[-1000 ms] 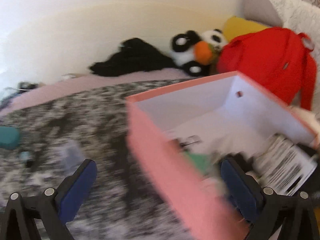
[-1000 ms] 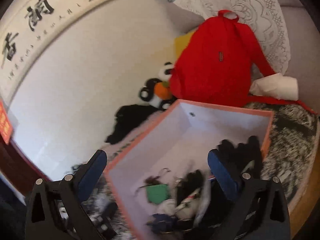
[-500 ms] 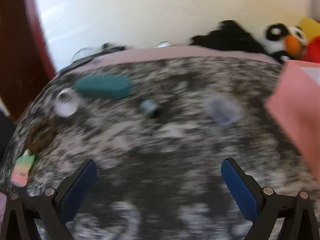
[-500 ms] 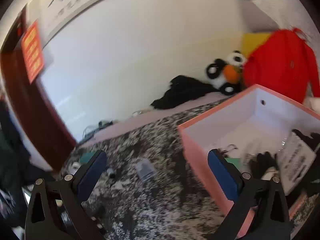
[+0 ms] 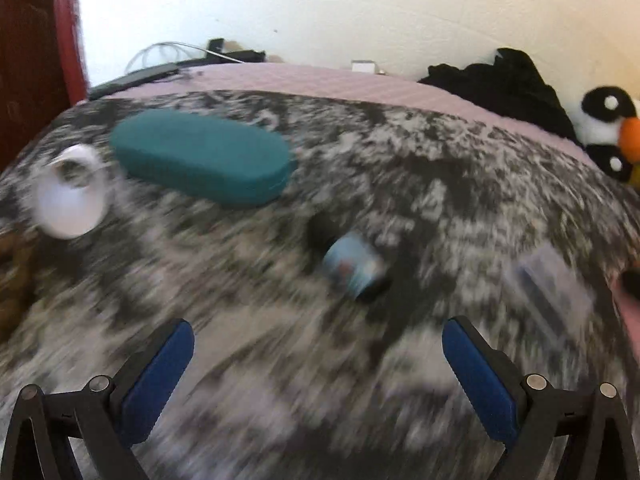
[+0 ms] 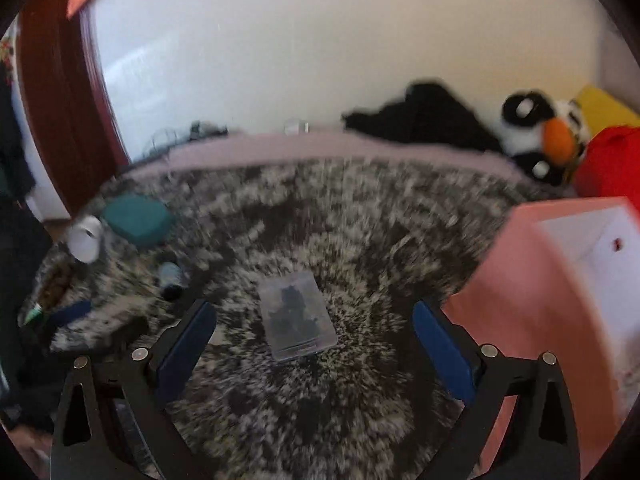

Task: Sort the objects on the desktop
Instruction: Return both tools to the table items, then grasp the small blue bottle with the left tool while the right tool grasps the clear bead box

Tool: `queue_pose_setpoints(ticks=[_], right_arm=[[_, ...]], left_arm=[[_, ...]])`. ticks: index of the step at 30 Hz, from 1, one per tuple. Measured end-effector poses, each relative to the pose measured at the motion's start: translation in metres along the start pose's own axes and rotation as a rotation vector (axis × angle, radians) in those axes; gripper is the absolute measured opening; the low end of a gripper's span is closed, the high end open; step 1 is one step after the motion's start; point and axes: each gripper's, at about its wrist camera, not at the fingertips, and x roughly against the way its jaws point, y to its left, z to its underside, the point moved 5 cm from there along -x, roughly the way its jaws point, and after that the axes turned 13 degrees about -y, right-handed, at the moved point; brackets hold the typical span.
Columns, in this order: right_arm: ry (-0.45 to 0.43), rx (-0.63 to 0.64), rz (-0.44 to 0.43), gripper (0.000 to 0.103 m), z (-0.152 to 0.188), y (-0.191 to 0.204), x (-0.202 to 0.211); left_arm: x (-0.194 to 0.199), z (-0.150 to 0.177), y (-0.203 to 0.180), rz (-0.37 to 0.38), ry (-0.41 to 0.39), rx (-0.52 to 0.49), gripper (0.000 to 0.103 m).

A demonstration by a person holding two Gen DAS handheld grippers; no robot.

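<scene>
- Between the spread blue pads of the right gripper [image 6: 314,344], low in the centre of the right wrist frame, lies a clear plastic case [image 6: 297,316] flat on the mottled grey cover [image 6: 360,220]; its long axis runs up the frame, roughly along the fingers.
- At the right edge of that frame stands the pink box [image 6: 532,300], open side up, just beside the right finger.
- Ahead of the left gripper [image 5: 318,376], whose jaws are also wide apart and empty, a small blue-labelled bottle [image 5: 352,266] lies on its side, above centre.
- Further, upper left: a teal case [image 5: 204,160] and a white roll [image 5: 70,200].
- Judged from this, the right hand is better placed for the clear case, the left for the bottle.
</scene>
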Motion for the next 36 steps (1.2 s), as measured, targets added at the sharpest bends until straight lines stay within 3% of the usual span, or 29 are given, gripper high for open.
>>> queue_pose_setpoints(ticks=[6,9,10,11,12,13,18,21,27,32,36], right_arm=[[0.108,-0.012,-0.04,0.099,0.03,0.0,-0.059],[0.124,0.023,-0.033,0.096,0.042,0.004,-0.07],[0.118,0.035,-0.026,0.083,0.041,0.005,-0.07],[0.103,0.042,-0.02,0.055,0.038,0.005,-0.068],[0.097,0.045,-0.011,0.056,0.036,0.005,-0.068],[0.1,0.051,-0.006,0.056,0.037,0.005,-0.068],[0.104,0.064,-0.008,0.055,0.037,0.007,-0.066],[0.096,0.049,-0.013,0.055,0.029,0.006,-0.053],[-0.003,0.065,-0.005,0.055,-0.014,0.008,0.015],[-0.103,0.031,0.023,0.055,-0.052,-0.016,0.094],[-0.16,-0.053,0.116,0.055,-0.066,-0.07,0.159]], left_arm=[[-0.049,0.006,-0.013,-0.074,0.074,-0.06,0.102],[-0.053,0.001,-0.022,-0.036,0.055,-0.075,0.09],[-0.054,0.0,-0.024,-0.028,0.049,-0.078,0.073],[-0.054,-0.002,-0.026,-0.022,0.043,-0.084,0.042],[-0.054,-0.003,-0.028,-0.008,0.04,-0.087,0.027],[-0.054,-0.003,-0.029,0.017,0.043,-0.081,0.023],[-0.046,-0.003,-0.02,0.059,0.03,-0.04,0.024],[-0.033,-0.006,-0.016,0.044,0.021,-0.088,0.024],[0.023,-0.032,-0.022,0.059,-0.026,-0.134,0.024],[0.091,-0.057,-0.067,0.135,-0.093,-0.172,0.024],[0.138,-0.062,-0.135,0.24,-0.117,-0.212,0.024]])
